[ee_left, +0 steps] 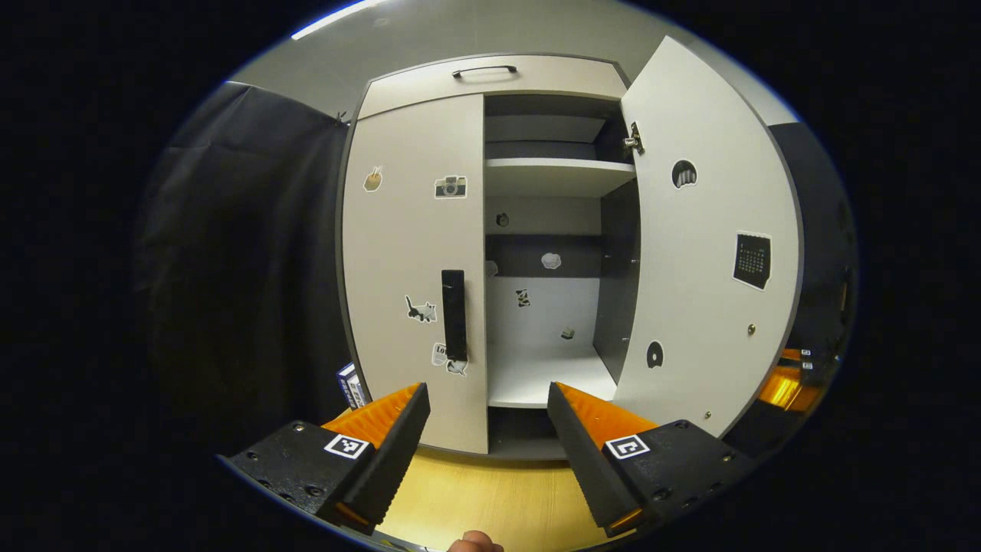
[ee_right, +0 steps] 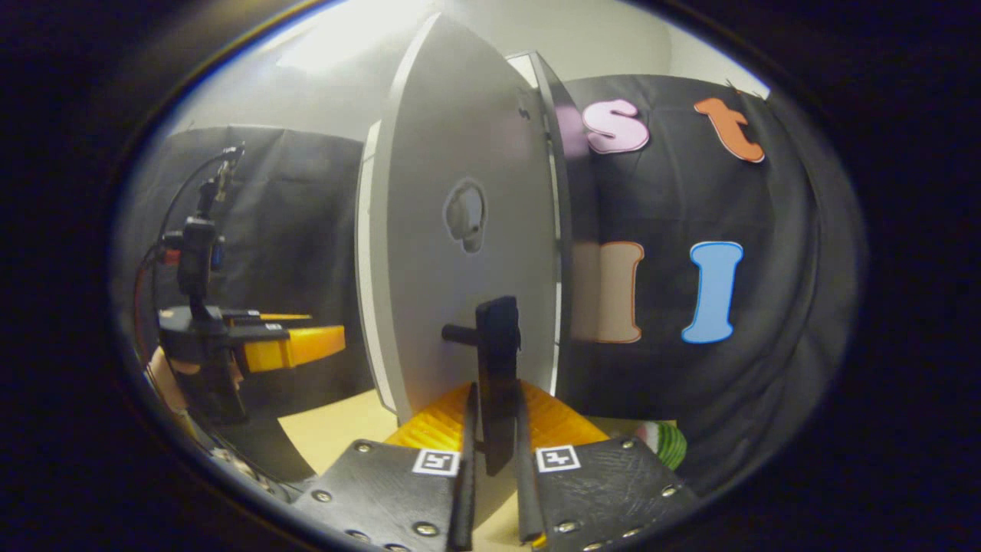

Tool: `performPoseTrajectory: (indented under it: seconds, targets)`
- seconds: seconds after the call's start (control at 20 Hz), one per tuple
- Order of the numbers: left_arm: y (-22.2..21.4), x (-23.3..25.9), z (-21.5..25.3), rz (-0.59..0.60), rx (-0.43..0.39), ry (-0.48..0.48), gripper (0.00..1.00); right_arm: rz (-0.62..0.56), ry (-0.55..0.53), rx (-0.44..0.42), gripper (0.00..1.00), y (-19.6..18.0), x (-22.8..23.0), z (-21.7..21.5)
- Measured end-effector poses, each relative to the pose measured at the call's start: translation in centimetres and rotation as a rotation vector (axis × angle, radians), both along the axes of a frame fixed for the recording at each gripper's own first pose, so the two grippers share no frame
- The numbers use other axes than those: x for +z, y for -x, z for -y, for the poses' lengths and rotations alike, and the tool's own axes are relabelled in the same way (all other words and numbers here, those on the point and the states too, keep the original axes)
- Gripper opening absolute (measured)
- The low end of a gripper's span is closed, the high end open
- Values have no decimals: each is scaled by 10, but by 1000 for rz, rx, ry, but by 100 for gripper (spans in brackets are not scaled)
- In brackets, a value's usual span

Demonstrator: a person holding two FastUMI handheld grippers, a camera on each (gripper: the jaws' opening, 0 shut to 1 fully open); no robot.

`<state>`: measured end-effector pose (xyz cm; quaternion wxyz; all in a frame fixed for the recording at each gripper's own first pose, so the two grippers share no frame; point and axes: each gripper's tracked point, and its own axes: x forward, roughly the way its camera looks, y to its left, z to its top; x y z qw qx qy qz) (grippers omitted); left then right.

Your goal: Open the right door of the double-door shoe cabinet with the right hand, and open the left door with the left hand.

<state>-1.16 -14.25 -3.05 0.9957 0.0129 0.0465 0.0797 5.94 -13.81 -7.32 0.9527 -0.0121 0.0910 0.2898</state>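
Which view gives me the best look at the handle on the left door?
The left gripper view. The left door's handle faces the camera there as an upright dark bar, unobstructed, above the open left gripper. In the right gripper view, the open right door stands in front, with its own handle between the fingers.

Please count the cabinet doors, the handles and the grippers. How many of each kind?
Doors: 2, left door closed, right door open
Handles: 3, left door handle, right door handle, top handle
Grippers: 2, left gripper, right gripper
Total: 7
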Motion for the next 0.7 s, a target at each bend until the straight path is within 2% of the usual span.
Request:
performPoseTrajectory:
  seconds: [0.1,0.3,0.4,0.45,0.6,0.7]
  targets:
    - [-4,-1,-5,-3,-17,-1,96,6,23,-57,26,1,-8,7]
    - [-16,-9,-17,-24,-59,1,96,-2,-19,-204,66,3,-10,27]
    - [-24,-11,-26,-33,-79,0,96,-13,-61,-266,77,6,-8,35]
    - [-29,-10,-31,-32,-84,-2,96,-14,-74,-301,81,5,-8,40]
    - [-51,-6,-49,-25,-96,-5,96,-20,-103,-387,80,5,-11,50]
    - [-69,-2,-59,-19,-106,-12,96,-28,-125,-435,87,5,-13,52]
